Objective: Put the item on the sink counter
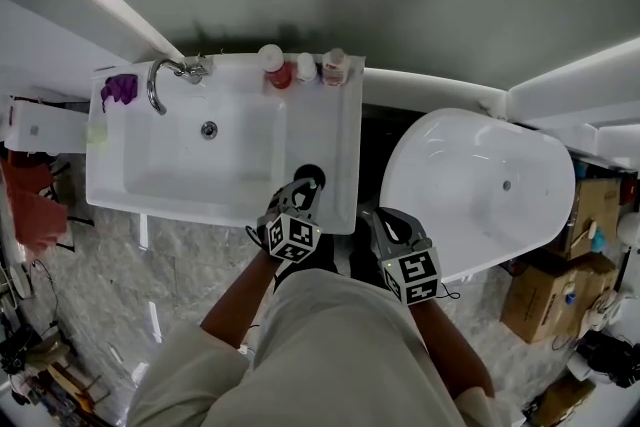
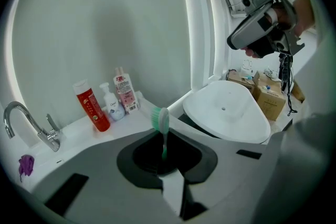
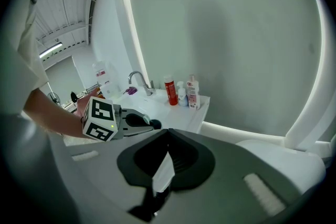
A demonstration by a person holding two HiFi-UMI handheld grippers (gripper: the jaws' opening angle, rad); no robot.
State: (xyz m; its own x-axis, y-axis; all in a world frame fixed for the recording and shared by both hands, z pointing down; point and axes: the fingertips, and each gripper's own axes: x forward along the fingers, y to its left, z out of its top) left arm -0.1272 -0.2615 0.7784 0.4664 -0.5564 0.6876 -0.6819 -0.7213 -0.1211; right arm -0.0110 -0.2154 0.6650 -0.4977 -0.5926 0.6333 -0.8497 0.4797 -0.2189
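A toothbrush [image 2: 160, 120] with a green and white head stands up between my left gripper's [image 2: 164, 159] jaws, which are shut on its thin handle. In the head view the left gripper [image 1: 303, 187] hovers over the right front strip of the white sink counter [image 1: 338, 150]. The brush itself is hidden there. My right gripper [image 1: 384, 221] hangs just right of the counter, over the dark gap beside the bathtub. In the right gripper view its jaws [image 3: 167, 139] meet with nothing between them, and the left gripper [image 3: 143, 123] shows ahead to the left.
A red bottle [image 1: 272, 66], a white pump bottle [image 1: 305, 67] and a pink-labelled bottle [image 1: 335, 65] stand at the counter's back right. A chrome tap [image 1: 163, 77] and a purple item [image 1: 118, 88] are at the back left. A white bathtub [image 1: 470, 187] lies to the right, with cardboard boxes [image 1: 560, 287] beyond it.
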